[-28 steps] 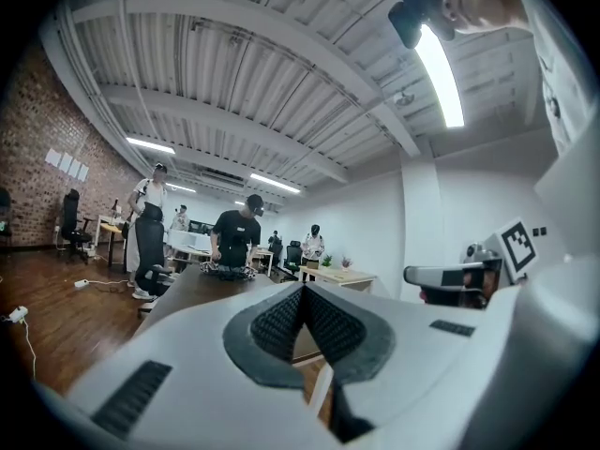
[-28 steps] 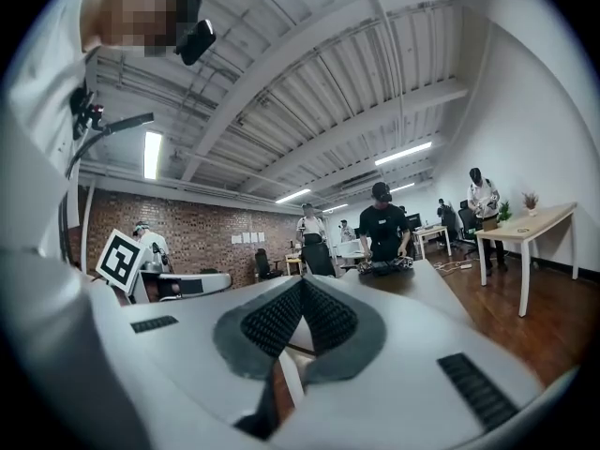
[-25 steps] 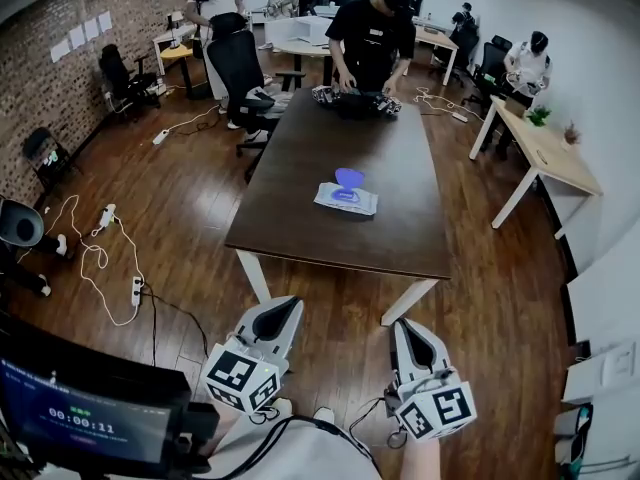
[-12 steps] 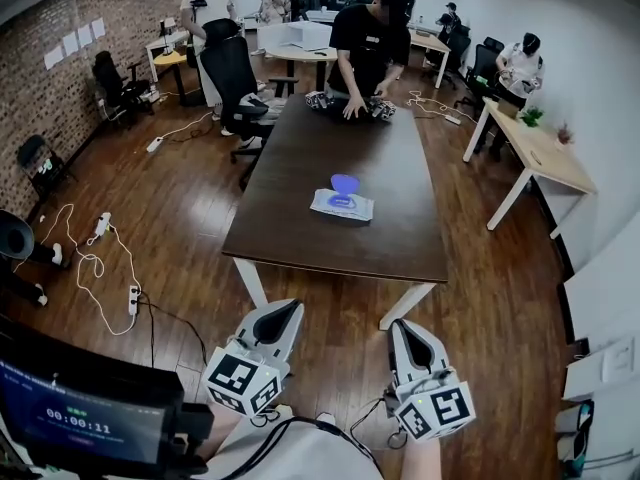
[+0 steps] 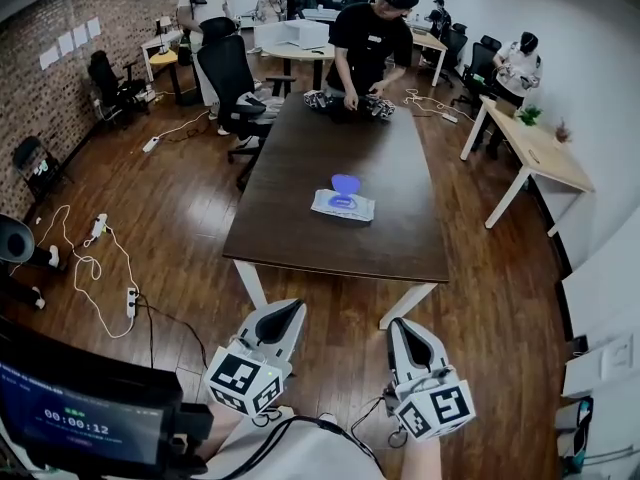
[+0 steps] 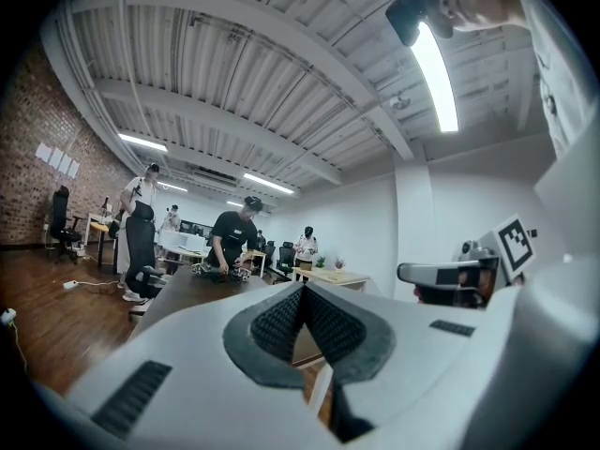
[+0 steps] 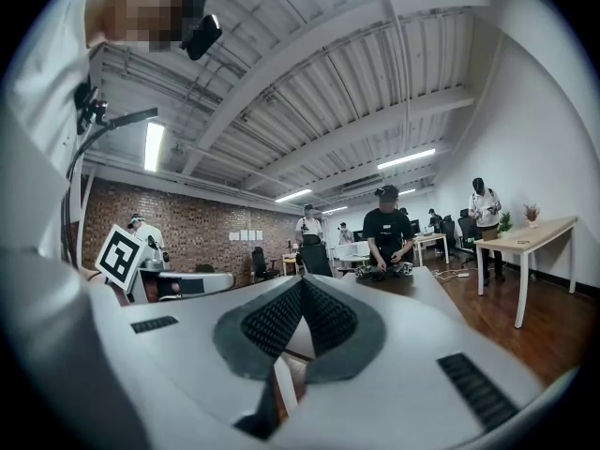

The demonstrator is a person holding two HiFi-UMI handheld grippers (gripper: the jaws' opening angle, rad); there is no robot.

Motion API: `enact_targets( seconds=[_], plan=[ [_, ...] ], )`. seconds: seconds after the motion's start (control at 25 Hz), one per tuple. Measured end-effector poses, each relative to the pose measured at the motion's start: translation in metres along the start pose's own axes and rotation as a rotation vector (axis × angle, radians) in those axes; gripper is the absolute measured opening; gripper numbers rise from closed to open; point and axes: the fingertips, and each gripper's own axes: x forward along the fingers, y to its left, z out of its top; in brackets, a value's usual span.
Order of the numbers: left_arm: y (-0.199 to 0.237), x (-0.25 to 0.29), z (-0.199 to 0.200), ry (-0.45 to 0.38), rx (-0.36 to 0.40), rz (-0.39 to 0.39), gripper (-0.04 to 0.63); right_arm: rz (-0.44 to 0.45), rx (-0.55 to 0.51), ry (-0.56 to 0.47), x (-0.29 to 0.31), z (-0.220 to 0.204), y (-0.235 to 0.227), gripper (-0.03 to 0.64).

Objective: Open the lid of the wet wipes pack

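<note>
- Lying flat near the middle of the dark desk, the pack is seen well apart from both grippers.
- A blue oval lid seems to stand up at the far edge of the pack, so it is judged to be raised already. From this far it cannot be confirmed.
- The left gripper and the right gripper are held low near the person, short of the desk. The jaws of each are pressed together, with nothing between them.
- The pack is judged to be light, soft and a little slippery on the smooth desk, so it may slide if only the lid is pulled.
- The soft body should be pressed down by one gripper, while the stiffer lid is taken at its free lip and not at the hinge.
</note>
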Motion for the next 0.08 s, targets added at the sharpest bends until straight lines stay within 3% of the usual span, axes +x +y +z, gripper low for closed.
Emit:
enact_targets(
  seconds=[0.08],
  plan=[
    [0.0028, 0.0013, -0.0022, -0.001, 0.001, -0.005, 0.0, -0.001, 0.001, 0.001, 0.0031, -0.0006, 0.0001, 0.008]
  ],
)
